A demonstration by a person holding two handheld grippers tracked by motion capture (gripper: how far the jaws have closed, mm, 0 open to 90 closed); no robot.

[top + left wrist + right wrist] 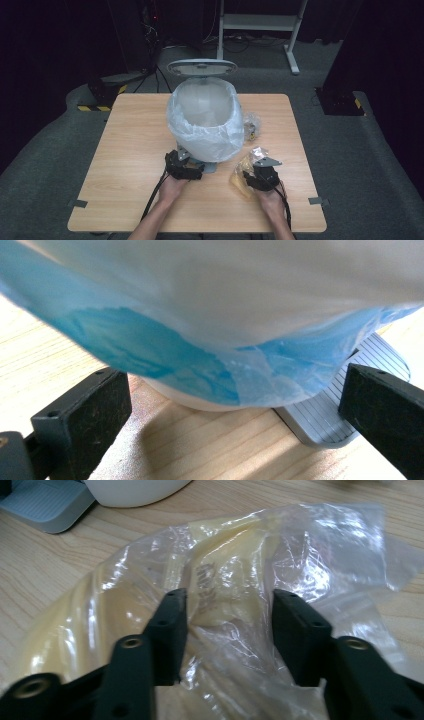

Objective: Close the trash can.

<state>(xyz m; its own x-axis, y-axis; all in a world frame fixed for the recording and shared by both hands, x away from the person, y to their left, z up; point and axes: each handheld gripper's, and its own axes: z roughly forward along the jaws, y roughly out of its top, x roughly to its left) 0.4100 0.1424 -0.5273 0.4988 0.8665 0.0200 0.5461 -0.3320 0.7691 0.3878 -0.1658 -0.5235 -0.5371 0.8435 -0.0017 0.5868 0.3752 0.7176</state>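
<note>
**Right gripper closing on wrapper, bin pedal under left**

Step in hand, as I read it: grasp the trash to bin it. Right gripper (256, 172) sits near, right of centre on the table (130, 150), on the clear-and-yellow wrapper (243, 172). In the right gripper view the wrapper (220, 595) lies between and under the two black jaws, crinkled film bunched in the gap, jaws part closed. Whether the pads truly pinch the film I cannot tell; no lift visible, wrapper flat on the table.

Left gripper (181, 161) is just left of it, nose against the base of the bin (207, 117). In the left gripper view its jaws stand wide apart, released, nothing between them but bare table and the bin's bottom edge; the grey ribbed pedal (330, 410) sits by the right jaw, touching or not I cannot tell. Bin liner (190, 355) hangs low over the jaws. Lid (202, 66) stands up at the far side, so the bin is open.

Next move calls for: finish the pinch on the film, lift clear, carry far and left over the rim, release inside. Film is slippery and thin, so a grip on a bunched fold is wanted.

A second small wrapper (251, 125) lies farther off, right of the bin, well apart from both grippers.
</note>
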